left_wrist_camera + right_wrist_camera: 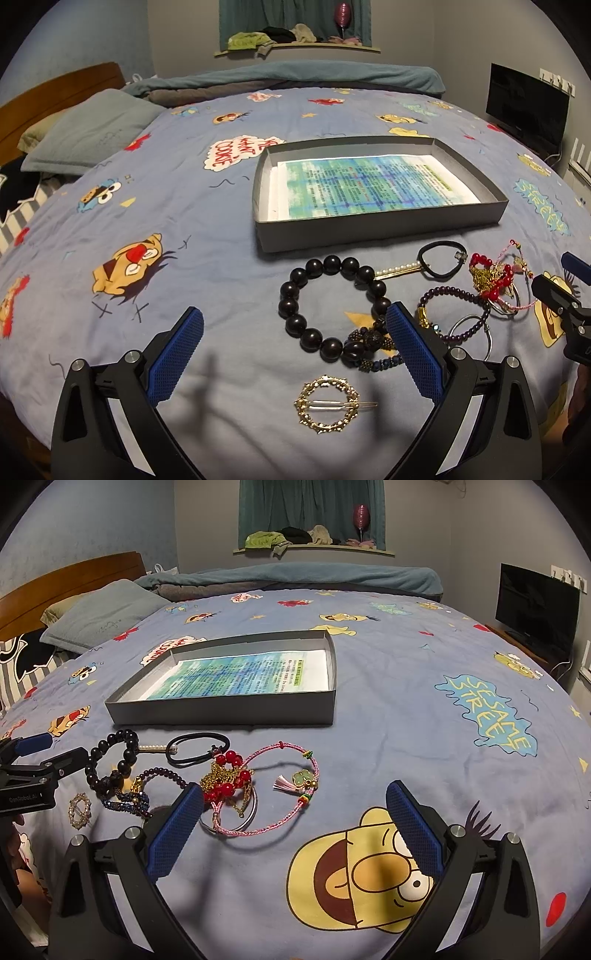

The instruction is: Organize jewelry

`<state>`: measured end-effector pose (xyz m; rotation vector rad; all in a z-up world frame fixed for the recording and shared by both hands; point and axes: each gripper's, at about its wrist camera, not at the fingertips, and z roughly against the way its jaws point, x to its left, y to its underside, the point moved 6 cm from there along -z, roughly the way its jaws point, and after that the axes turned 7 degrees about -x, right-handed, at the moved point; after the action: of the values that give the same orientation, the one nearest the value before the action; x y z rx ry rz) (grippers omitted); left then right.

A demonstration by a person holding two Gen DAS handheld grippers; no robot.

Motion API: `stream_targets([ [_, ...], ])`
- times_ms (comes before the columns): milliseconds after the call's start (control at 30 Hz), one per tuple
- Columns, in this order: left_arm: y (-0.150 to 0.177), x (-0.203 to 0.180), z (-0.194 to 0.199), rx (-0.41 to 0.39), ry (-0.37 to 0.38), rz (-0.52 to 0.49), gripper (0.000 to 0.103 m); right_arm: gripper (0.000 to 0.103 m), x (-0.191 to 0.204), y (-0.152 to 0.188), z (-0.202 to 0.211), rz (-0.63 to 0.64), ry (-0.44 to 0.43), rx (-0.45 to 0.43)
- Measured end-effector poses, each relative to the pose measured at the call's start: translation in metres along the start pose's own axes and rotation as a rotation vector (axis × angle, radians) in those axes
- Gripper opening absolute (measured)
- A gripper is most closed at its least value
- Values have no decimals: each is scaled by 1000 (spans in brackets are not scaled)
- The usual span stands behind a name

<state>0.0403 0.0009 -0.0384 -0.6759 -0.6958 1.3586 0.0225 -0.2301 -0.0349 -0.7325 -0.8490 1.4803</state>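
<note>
A shallow grey box (pixel 376 232) (pixel 221 712) lined with a printed sheet lies on the bed. In front of it lies jewelry: a dark large-bead bracelet (pixel 291 306) (pixel 127 755), a gold round hair clip (pixel 327 404) (pixel 79 809), a black hair tie (pixel 441 260) (pixel 197 749), a purple bead bracelet (pixel 458 295) (pixel 162 773), a red-bead and gold piece (pixel 487 277) (pixel 229 777), and a pink cord bracelet (pixel 291 794). My left gripper (pixel 295 325) is open above the dark bracelet and clip. My right gripper (pixel 295 801) is open, just right of the pile.
The blue cartoon bedsheet (pixel 166 206) covers the bed. Pillows (pixel 92 129) and a wooden headboard (pixel 55 92) are at the left, a folded blanket (pixel 295 77) at the far edge, a black TV (pixel 526 103) at the right.
</note>
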Motion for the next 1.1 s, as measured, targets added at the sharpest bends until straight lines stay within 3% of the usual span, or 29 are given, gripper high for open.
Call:
stream_targets([
  [1100,1,0,0,-1,-4,-7,98,98,-2,-1,1,2,9,-2],
])
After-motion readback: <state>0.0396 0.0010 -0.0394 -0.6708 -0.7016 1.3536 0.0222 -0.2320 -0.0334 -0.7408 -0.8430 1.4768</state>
